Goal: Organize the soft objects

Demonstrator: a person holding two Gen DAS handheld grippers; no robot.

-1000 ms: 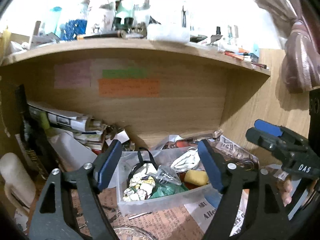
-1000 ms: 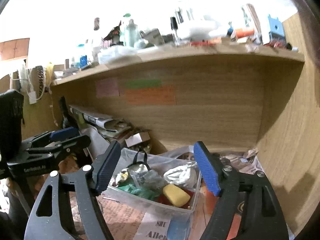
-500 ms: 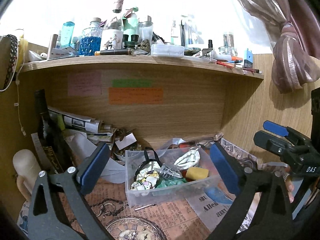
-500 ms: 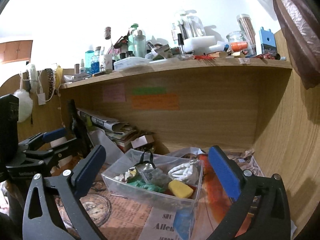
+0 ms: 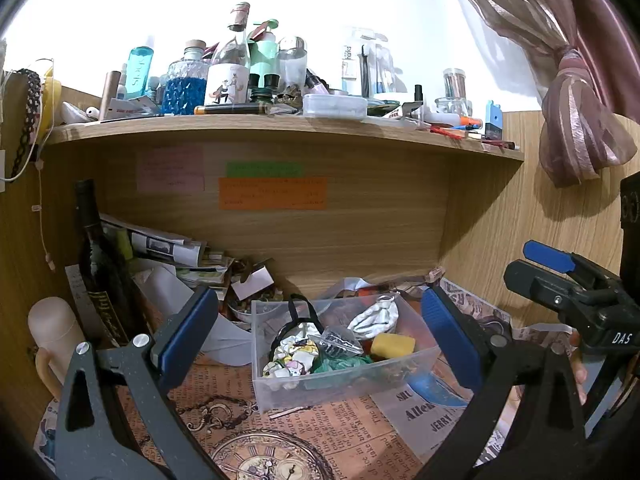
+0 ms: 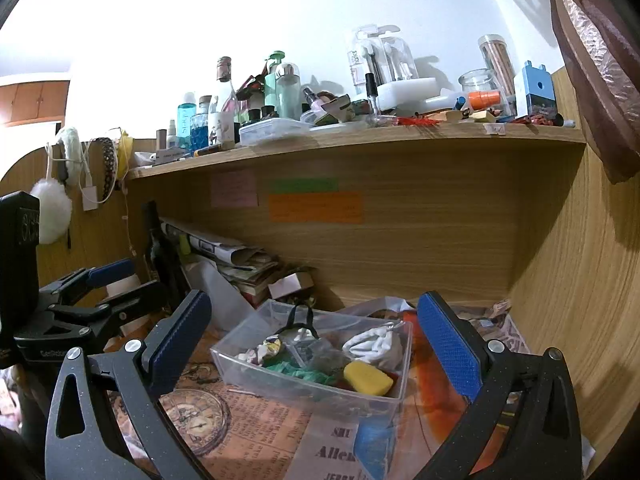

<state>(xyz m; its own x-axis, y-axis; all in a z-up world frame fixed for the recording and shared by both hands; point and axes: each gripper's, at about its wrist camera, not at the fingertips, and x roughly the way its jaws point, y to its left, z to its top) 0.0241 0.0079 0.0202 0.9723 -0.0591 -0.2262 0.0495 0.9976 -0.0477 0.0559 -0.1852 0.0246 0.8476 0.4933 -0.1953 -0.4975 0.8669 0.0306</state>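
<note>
Clear plastic bin [image 5: 344, 372] sat on the papered surface [image 5: 248, 396], holding a yellow sponge [image 6: 368, 378] and white cloth [image 6: 374, 346]. Both the left gripper [image 5: 320, 336] and right gripper [image 6: 314, 344] gaped wide and empty, the bin straight ahead; the right looked nearer the sponge.

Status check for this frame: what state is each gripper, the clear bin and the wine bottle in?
left gripper: open, empty.
right gripper: open, empty.
clear plastic bin: uncovered, holding soft items.
yellow sponge: lying in the bin.
wine bottle: upright.
</note>
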